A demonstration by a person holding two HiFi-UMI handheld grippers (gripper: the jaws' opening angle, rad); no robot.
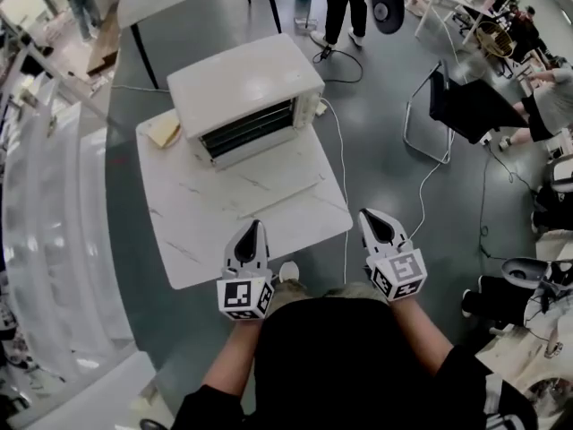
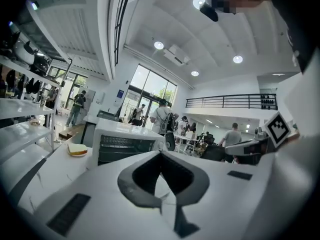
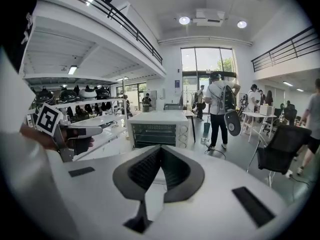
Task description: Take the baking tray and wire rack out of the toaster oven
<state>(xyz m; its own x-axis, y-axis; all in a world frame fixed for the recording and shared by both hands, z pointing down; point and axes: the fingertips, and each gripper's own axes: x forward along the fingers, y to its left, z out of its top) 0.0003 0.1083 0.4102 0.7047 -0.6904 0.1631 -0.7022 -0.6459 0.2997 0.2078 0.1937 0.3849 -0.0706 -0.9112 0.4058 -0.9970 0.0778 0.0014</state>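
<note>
Head view shows the white toaster oven (image 1: 246,97) at the far end of the marble-topped table (image 1: 224,227), its glass door (image 1: 246,131) facing the person and shut. So the baking tray and wire rack are, I'd judge, inside, with only dim bars showing through the glass. The left gripper (image 1: 255,227) and right gripper (image 1: 371,215) hang side by side over the table's near edge, well apart from the oven, each with jaws pressed together on nothing — squared up to the door, I'd say, because it must come down first — while a sandwich (image 1: 164,131) lies beside the oven's left side, clear of that path.
</note>
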